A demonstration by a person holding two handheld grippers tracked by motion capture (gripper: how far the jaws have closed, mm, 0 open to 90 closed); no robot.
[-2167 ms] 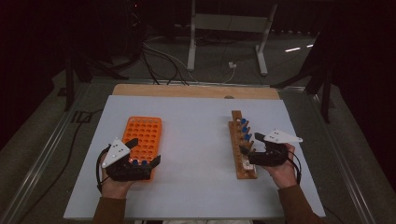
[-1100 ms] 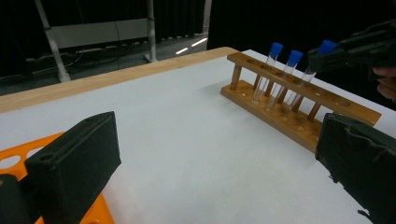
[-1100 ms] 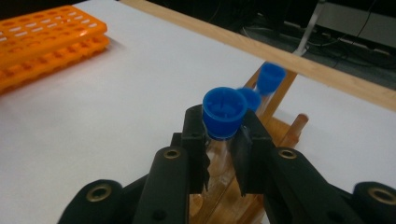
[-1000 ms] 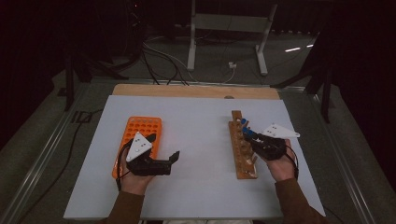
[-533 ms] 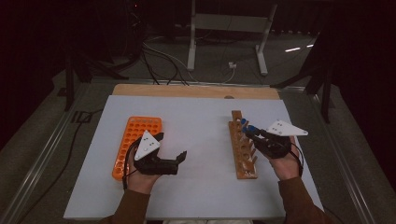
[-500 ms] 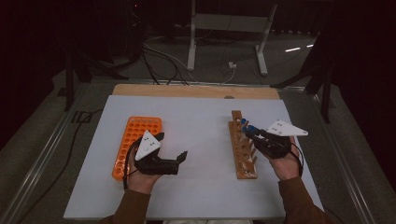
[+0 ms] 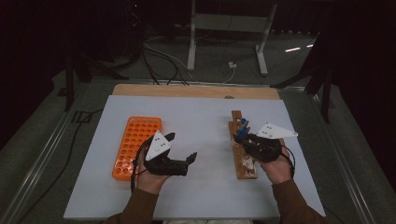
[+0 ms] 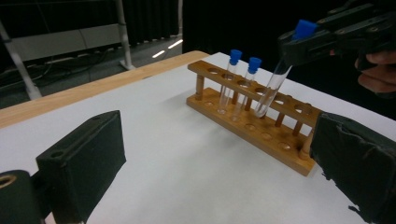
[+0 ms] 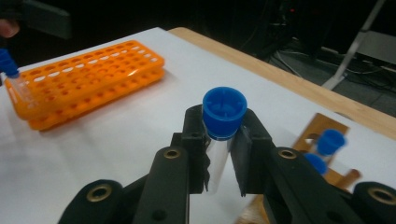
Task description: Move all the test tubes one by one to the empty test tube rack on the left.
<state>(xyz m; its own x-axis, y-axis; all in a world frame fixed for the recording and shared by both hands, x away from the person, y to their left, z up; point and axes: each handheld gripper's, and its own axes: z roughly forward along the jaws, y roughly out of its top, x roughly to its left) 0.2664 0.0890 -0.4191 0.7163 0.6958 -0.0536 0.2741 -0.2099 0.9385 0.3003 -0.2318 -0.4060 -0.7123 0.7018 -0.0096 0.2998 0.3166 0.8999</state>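
Right gripper (image 8: 299, 44) lifts tilted tube (image 8: 273, 88) above wooden rack (image 8: 261, 128).

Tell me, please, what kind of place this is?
Probably a lab-style test bench in a dark workroom: a wooden rack with capped tubes, an orange tube tray, and cables on the floor.

Left tool (image 7: 181, 150): black body, two blocky black jaws with flat matte pads, white three-cornered plate on top, black cable looping from the rear. Right tool (image 7: 244, 138): same black build, white three-cornered plate, black cable at the wrist. Brass-coloured screw eyelets in its jaw arms. Both forearms in brown sleeves (image 7: 138, 209).
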